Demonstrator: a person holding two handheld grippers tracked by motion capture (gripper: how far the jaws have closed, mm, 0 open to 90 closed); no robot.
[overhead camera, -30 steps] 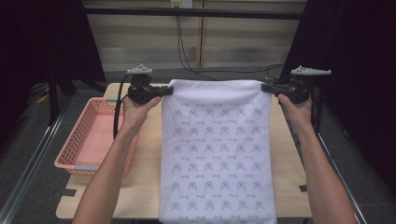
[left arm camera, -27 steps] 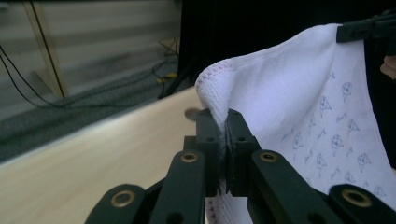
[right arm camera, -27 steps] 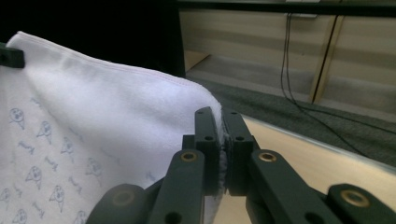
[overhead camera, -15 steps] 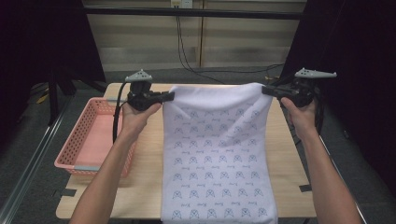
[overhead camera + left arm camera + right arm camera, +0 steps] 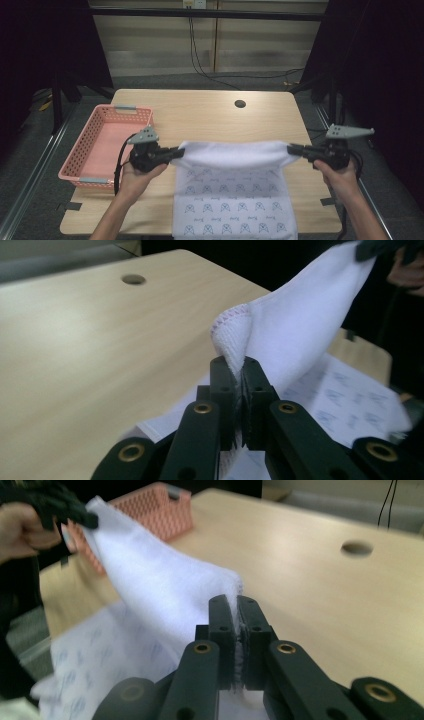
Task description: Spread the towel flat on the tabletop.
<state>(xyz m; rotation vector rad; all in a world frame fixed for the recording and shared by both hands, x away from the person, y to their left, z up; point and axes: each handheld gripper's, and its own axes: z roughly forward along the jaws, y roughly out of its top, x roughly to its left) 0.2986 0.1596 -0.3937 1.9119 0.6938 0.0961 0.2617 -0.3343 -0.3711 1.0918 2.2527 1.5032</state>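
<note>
The wooden table [image 5: 210,117] takes up the middle of the high view, with a round hole [image 5: 240,104] near its far edge, right of centre. Over its lower middle lies the white towel [image 5: 235,200], printed with small blue figures; its near end runs off the bottom of the frame, and its far edge is lifted clear of the table and doubled back towards the person, so the plain white underside [image 5: 235,154] shows as a band stretched between the two grippers. At the left of the frame a pink basket [image 5: 82,150] sits on the table's left edge, well apart from the towel.

The left gripper [image 5: 172,154], in the lower left of centre, has its jaws pressed together on the towel's left corner; in the left gripper view the stitched hem [image 5: 231,325] bulges up just above the closed jaws. The right gripper [image 5: 295,149], at the right of the frame, is likewise clamped on the opposite corner, and in the right gripper view the cloth [image 5: 165,590] sweeps away to the upper left.
</note>
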